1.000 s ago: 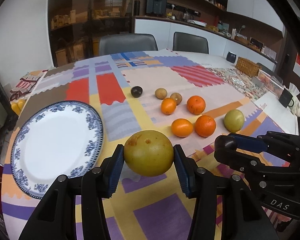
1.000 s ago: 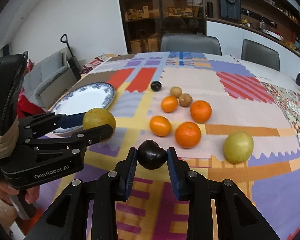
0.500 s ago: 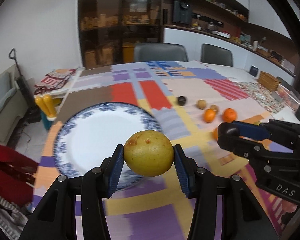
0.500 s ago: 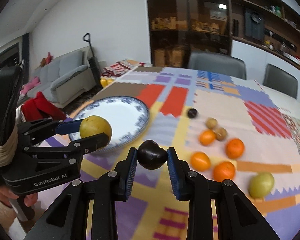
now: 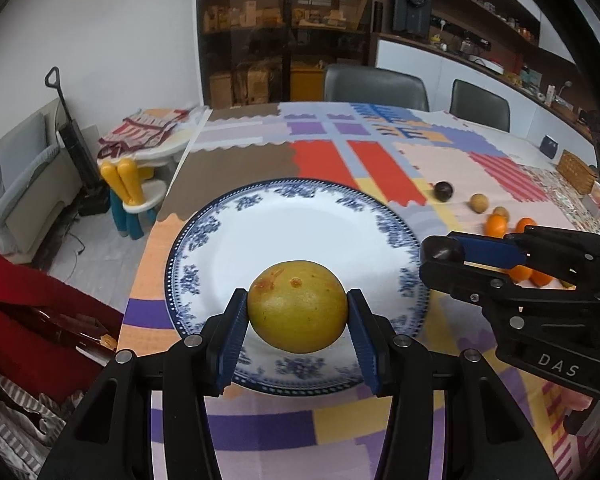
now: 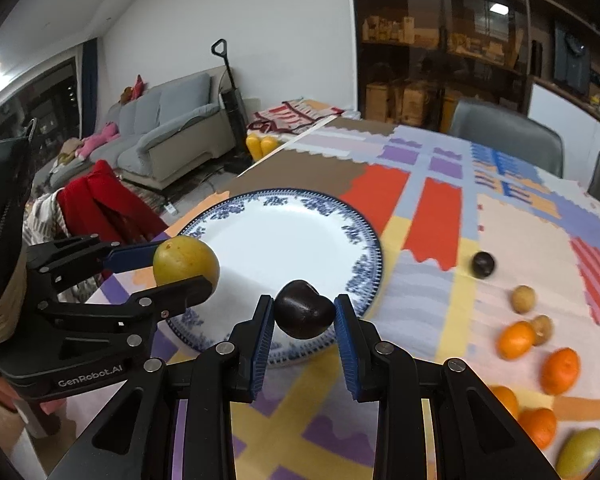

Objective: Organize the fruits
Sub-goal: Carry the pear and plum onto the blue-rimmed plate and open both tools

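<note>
Jaws clamp yellow fruit (image 5: 297,306), dark plum (image 6: 305,315) — both gripped

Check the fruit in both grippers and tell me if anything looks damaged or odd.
The yellow fruit in the left gripper has reddish-brown blemishes on its top skin, like scarring or bruising. The dark fruit in the right gripper looks sound. Nothing else stands out.

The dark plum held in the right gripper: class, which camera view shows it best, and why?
The right wrist view. There the dark plum sits centred and whole between the right gripper's blue pads. In the left wrist view only its rounded end shows, the rest hidden behind that gripper's black finger.
</note>
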`<state>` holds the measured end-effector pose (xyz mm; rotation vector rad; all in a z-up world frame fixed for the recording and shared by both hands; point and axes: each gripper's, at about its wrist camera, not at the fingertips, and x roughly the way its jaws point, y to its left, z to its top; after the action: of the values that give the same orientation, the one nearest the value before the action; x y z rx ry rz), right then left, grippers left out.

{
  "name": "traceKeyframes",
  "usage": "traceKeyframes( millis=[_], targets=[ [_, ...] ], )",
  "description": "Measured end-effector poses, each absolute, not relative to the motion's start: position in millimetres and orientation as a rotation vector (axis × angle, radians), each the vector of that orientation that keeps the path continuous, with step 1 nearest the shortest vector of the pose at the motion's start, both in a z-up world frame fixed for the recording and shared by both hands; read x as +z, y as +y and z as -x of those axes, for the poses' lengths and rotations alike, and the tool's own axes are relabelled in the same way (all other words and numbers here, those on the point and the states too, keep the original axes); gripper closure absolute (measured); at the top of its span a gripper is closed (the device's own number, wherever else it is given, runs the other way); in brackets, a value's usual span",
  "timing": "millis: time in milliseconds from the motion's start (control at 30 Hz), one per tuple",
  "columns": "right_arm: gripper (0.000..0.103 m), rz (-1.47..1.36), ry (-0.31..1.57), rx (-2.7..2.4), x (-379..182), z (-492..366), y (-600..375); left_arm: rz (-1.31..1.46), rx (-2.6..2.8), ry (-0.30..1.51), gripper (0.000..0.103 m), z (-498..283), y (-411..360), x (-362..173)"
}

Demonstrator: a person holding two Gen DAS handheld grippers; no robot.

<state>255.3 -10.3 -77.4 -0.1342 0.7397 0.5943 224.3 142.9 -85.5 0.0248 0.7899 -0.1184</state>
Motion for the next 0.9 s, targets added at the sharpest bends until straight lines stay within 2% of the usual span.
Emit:
traceKeyframes(
  millis=[633,733,900],
  targets=[
    [0.071,0.146,0.812,0.613,-108,-284,15,-0.026,-0.077,0.845,0.054,-242,154,-102],
    [0.064,0.146,0.803,0.595,-106,-284,12,-0.038,-0.051,0.833,0.043,-239,154,-98],
    [0.063,0.151,0.766,0.573,-95,-272,4,-0.047,-0.031,0.805,0.043,-224,150,-88]
  ],
)
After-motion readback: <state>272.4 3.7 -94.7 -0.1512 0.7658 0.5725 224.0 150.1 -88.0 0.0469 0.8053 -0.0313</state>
